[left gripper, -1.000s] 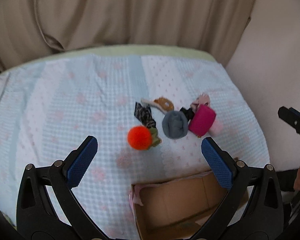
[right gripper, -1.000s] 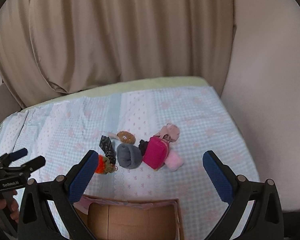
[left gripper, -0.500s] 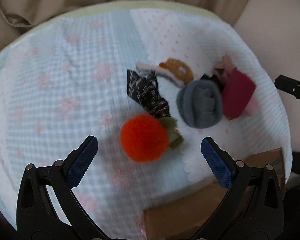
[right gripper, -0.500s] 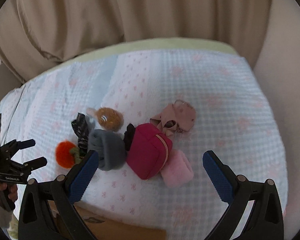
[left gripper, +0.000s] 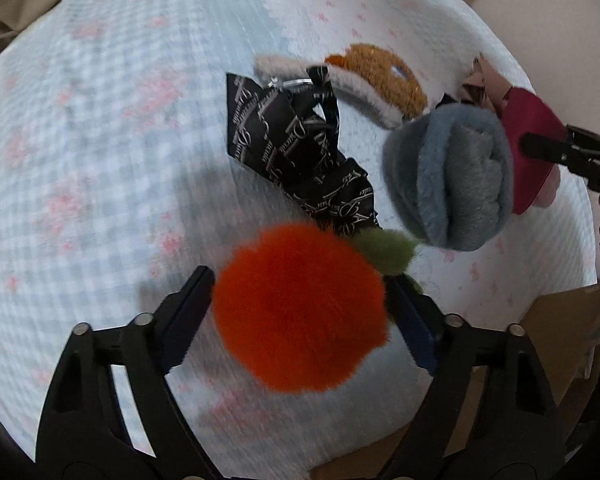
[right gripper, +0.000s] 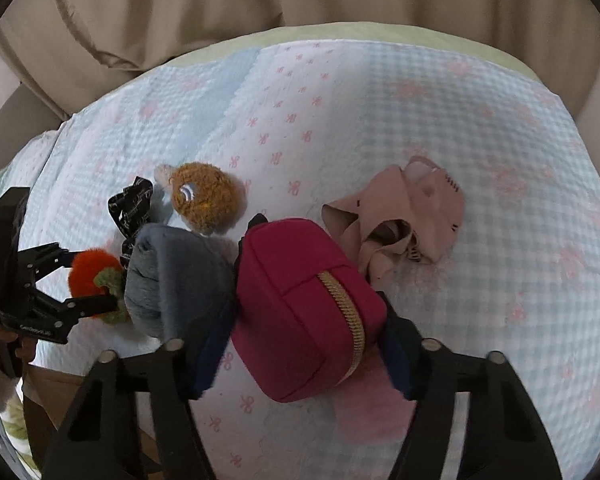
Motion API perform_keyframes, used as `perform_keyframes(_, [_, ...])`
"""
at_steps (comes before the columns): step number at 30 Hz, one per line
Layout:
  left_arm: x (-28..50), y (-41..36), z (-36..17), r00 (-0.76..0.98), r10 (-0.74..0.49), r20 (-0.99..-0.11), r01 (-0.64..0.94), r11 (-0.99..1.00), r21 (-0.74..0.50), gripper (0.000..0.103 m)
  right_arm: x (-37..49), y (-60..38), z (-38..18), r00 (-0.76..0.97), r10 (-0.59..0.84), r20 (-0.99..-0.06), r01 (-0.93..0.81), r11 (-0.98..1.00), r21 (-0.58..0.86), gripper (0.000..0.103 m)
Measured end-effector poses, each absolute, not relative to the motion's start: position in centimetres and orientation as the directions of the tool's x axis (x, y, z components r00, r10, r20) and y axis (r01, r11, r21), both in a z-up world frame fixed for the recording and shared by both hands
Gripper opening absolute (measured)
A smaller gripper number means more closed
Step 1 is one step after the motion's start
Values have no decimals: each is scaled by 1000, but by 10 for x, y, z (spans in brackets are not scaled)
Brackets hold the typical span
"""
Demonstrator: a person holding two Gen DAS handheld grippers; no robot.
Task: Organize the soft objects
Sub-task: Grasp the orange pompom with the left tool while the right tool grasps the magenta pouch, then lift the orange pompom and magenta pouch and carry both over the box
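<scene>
Between the right tongs (right gripper: 300,356), zipper (right gripper: 346,316) of the magenta pouch (right gripper: 300,308) lengthwise.

Left wrist view is taken close above the fluffy orange pom-pom (left gripper: 300,320), angled down and forward across the checked blue-and-white bedspread (left gripper: 99,160). Right wrist view is set close over the magenta zipped fabric pouch (right gripper: 300,304), likewise angled. Both items and the rolled grey fleece (left gripper: 452,176) are shared.

One pom-pom (left gripper: 300,320), one pouch (right gripper: 304,304), one box (left gripper: 560,344)
</scene>
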State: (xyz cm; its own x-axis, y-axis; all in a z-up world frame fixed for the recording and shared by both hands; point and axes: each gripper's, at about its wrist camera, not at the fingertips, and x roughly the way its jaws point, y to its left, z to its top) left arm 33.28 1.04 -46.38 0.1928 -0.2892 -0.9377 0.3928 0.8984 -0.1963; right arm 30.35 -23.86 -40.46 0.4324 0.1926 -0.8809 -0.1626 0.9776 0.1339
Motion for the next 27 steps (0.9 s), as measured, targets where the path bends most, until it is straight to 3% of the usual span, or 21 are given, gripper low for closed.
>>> perform_keyframes(4, [336, 9, -474, 161, -307, -938, 406, 887, -221, 45, 303, -238, -401, 439, 204, -875, -175, 975, 139, 52])
perform_keyframes(7, [334, 5, -479, 129, -328, -936, 411, 877, -251, 39, 300, -237, -396, 447, 212, -869, -176, 973, 147, 44])
perform_keyframes(14, [324, -2, -471, 152, -309, -939, 446, 869, -213, 36, 292, -229, -391, 461, 198, -865, -178, 976, 128, 38])
perform_keyframes(27, [321, 26, -414, 235, -329, -915, 423, 882, -208, 36, 272, -221, -346, 550, 171, -818, -141, 984, 111, 37])
